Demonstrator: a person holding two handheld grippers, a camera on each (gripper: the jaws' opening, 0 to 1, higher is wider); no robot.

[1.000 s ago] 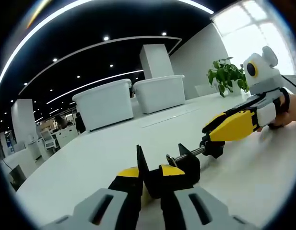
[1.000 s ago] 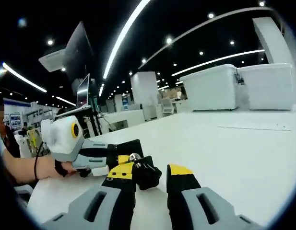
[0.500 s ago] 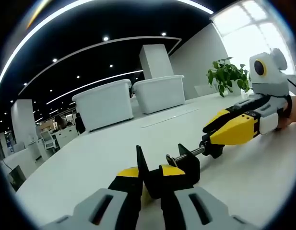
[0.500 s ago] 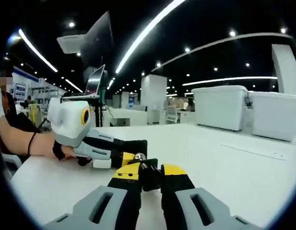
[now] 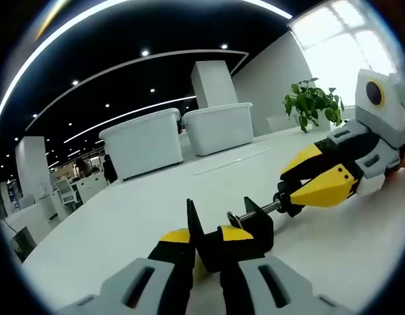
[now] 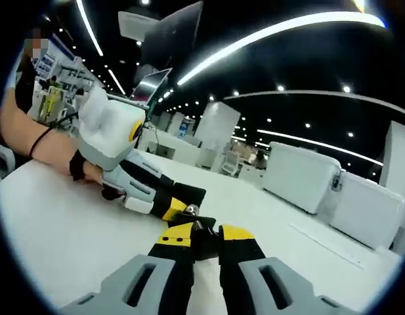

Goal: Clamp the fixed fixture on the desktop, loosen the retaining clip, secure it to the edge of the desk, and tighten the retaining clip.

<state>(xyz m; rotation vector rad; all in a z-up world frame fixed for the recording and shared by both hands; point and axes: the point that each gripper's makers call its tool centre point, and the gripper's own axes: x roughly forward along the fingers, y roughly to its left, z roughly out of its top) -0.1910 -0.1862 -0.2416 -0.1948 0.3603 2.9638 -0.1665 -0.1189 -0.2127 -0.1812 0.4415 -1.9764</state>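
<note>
Clamp (image 5: 245, 231) sits on the white desk (image 5: 123, 216), a black piece with a threaded screw (image 5: 260, 210) running out from it to a black knob (image 5: 289, 201). In the left gripper view, the left gripper (image 5: 205, 241) is pinching the clamp's black body, yellow-tipped jaws pressed against it from both sides. The right gripper (image 5: 291, 190) comes in past the knob end of the clamp, tilted, and its yellow jaws are closed on that knob.

In the right gripper view the same grip shows close up: the right gripper (image 6: 205, 234) has the knob (image 6: 203, 237) squeezed between its jaws, with the bright end of the screw (image 6: 191, 210) just above. Beyond the clamp lies the left gripper (image 6: 179, 200), and a hand (image 6: 90, 172) wearing a black wrist strap holds it from behind.

Behind the clamp, far back on the desk, two white bins (image 5: 146, 141) stand side by side. A green plant (image 5: 310, 104) stands further along from the bins. The clamp seems well in from any desk edge, though the curved picture makes that hard to judge.
</note>
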